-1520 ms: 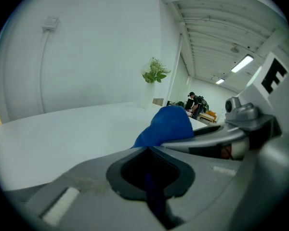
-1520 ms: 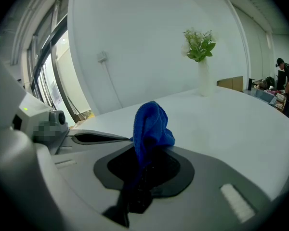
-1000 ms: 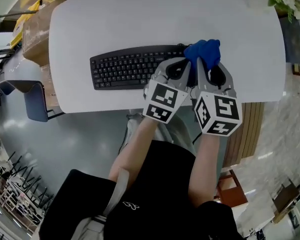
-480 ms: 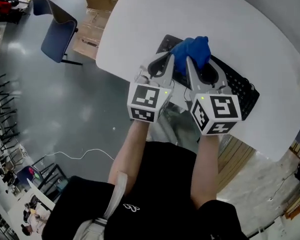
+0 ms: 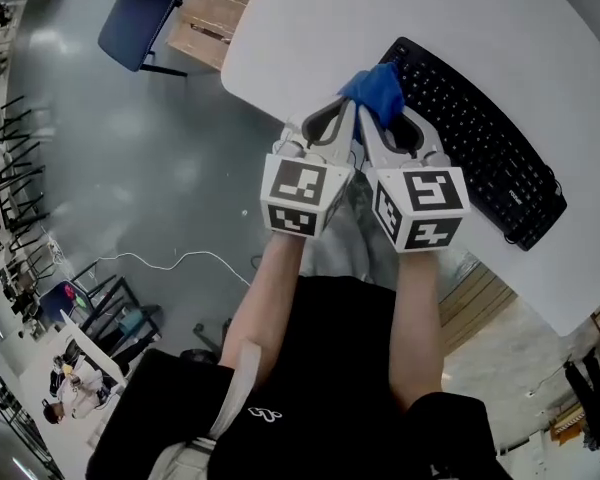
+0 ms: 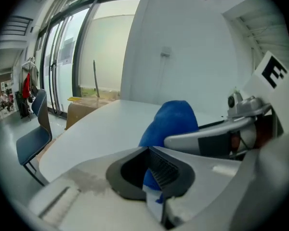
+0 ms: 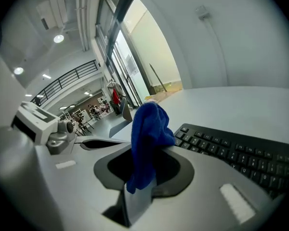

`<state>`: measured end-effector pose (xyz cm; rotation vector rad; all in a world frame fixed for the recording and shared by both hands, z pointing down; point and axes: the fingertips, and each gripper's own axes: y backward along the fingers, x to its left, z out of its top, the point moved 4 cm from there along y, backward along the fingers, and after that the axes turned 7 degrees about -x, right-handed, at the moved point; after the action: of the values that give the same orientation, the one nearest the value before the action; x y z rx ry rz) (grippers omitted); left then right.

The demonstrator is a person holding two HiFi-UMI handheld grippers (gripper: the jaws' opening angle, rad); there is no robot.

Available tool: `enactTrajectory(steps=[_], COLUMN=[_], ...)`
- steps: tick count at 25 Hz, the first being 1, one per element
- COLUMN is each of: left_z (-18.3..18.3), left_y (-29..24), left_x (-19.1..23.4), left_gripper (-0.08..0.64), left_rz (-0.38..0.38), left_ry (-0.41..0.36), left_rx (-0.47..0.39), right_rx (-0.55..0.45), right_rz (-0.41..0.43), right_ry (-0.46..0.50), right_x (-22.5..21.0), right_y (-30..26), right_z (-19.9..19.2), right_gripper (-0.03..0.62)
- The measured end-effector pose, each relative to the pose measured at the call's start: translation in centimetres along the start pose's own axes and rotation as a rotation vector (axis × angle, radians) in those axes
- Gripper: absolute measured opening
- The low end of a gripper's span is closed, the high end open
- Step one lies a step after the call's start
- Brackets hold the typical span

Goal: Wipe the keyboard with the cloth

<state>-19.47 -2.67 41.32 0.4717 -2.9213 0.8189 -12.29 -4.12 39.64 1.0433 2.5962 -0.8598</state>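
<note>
While the left gripper (image 5: 348,108) and right gripper (image 5: 368,113) stay side by side, each clamped on the blue cloth (image 5: 378,86), the wad has slid from mid-keyboard to the end of the keyboard (image 5: 480,138) at 10 o'clock. That pass looks complete; the keys toward 4 o'clock lie uncovered.

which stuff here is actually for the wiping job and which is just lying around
For the job: cloth; keyboard; left hand-held gripper and right hand-held gripper, both shut on the cloth.

Just lying about: chair; cardboard box; cable on the floor.
</note>
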Motion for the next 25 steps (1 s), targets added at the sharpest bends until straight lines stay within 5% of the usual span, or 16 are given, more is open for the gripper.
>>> enactTrajectory(steps=[6, 25], left_z=[-0.8, -1.6], left_y=[-1.4, -3.5], left_x=[-1.9, -7.4], left_gripper=[-0.005, -0.005], left_rz=[-0.075, -0.171], left_ry=[-0.082, -0.135], left_rx=[0.046, 0.092], right_rx=[0.020, -0.019], right_rz=[-0.068, -0.203], right_ry=[-0.028, -0.095], right_x=[-1.7, -5.7], right_y=[0.6, 5.0], right_z=[-1.2, -3.1], right_gripper=[0.087, 0.089])
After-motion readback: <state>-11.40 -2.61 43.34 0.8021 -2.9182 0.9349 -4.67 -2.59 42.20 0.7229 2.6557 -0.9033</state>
